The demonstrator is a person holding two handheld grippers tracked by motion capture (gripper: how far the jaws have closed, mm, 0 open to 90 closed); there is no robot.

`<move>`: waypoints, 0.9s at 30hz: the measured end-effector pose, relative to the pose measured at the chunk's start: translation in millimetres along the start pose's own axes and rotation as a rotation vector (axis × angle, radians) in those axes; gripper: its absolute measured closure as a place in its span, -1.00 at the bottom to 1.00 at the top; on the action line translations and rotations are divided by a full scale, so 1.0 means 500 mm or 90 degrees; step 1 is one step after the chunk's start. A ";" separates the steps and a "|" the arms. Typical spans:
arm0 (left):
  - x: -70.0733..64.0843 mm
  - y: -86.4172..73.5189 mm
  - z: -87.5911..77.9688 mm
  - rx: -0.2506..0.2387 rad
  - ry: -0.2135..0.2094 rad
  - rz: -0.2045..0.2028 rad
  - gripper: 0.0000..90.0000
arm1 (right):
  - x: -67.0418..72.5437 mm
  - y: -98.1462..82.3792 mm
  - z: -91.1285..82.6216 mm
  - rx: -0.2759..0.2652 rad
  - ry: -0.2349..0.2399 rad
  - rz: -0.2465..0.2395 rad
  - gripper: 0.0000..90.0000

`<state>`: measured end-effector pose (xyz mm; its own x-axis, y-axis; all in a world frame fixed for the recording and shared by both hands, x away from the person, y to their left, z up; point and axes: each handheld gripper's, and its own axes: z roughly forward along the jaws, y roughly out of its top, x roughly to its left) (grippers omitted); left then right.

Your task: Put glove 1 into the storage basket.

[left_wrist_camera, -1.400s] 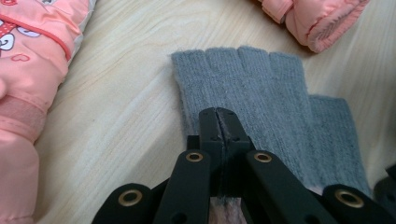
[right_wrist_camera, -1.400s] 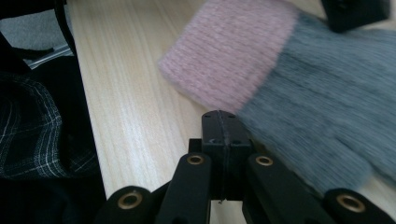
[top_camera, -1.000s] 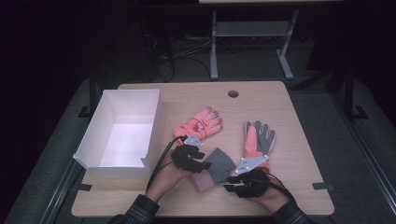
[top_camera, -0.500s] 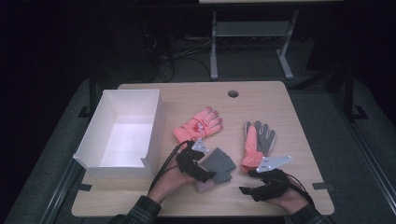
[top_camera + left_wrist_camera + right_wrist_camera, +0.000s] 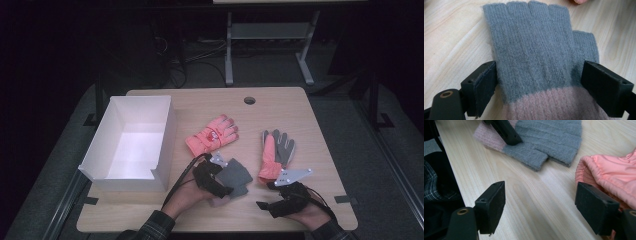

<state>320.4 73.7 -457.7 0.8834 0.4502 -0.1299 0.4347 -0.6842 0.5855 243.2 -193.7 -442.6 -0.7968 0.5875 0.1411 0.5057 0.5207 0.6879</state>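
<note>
The left gripper [image 5: 539, 82], jaws just opened wide, straddles the grey knit glove [image 5: 539, 47], whose fingers point away, while the open right gripper [image 5: 272, 200] waits nearby, empty.

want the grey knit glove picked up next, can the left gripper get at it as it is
Probably yes: the left gripper already straddles the grey knit glove lying flat on the table, fingers open on either side, nothing over it.
</note>
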 end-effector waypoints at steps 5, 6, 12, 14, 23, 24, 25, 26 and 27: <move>-0.001 -0.003 0.003 -0.008 -0.010 -0.017 -0.68 | 0.001 0.001 -0.002 -0.005 0.001 -0.001 -0.54; -0.001 -0.003 0.003 -0.005 -0.009 -0.014 -0.67 | 0.001 0.001 -0.002 -0.006 0.001 -0.001 -0.55; 0.000 0.001 -0.004 0.014 -0.015 0.006 -0.42 | 0.000 0.001 0.000 -0.015 -0.002 0.002 -0.62; -0.001 0.001 -0.005 0.012 -0.026 0.002 -0.26 | 0.001 0.001 0.000 -0.018 -0.002 0.004 -0.64; 0.002 0.007 -0.009 0.023 -0.073 -0.021 0.36 | 0.005 0.002 0.006 -0.019 -0.002 0.004 -0.69; 0.002 0.007 -0.009 0.023 -0.073 -0.021 0.37 | 0.005 0.002 0.006 -0.019 -0.002 0.003 -0.69; 0.002 0.008 -0.009 0.024 -0.074 -0.024 0.37 | 0.005 0.002 0.006 -0.019 -0.002 0.003 -0.69; 0.004 0.008 -0.011 0.018 -0.078 -0.031 0.40 | 0.005 0.002 0.007 -0.020 -0.003 0.003 -0.69; 0.006 0.009 -0.013 0.015 -0.078 -0.035 0.41 | 0.005 0.002 0.007 -0.020 -0.003 0.003 -0.69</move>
<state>323.7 75.6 -450.4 0.8726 0.4141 -0.2591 0.4853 -0.6745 0.5563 242.6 -189.5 -444.1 -0.7926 0.5930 0.1419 0.4995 0.4980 0.7089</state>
